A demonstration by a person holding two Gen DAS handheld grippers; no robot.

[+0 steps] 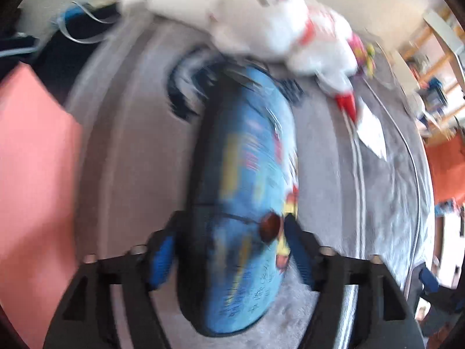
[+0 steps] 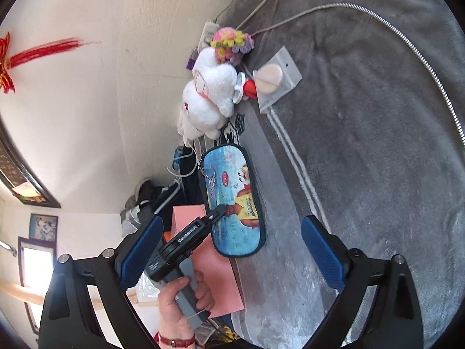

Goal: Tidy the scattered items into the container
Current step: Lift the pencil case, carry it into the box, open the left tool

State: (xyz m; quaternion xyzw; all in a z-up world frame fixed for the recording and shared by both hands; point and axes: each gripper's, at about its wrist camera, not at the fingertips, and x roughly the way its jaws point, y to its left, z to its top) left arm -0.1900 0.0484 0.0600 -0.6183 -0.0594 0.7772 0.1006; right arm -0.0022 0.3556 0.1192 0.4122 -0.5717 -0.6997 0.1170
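My left gripper (image 1: pixel 229 250) is shut on a blue cartoon pencil case (image 1: pixel 244 192), held between its blue pads above the grey blanket (image 1: pixel 139 133). The right wrist view shows that case (image 2: pixel 232 200) gripped by the left gripper (image 2: pixel 216 213) beside a pink box (image 2: pixel 221 276). My right gripper (image 2: pixel 232 256) is open and empty over the blanket. A white plush toy (image 2: pixel 207 99), a crocheted flower bunch (image 2: pixel 232 43) and a packaged powder puff (image 2: pixel 273 80) lie further along the bed edge.
The pink box (image 1: pixel 32 180) sits at the left of the bed edge. A metal hose (image 2: pixel 407 40) and white cords (image 2: pixel 293 157) run across the blanket. A cream wall (image 2: pixel 110 93) borders the bed; dark clutter (image 2: pixel 148 195) lies below it.
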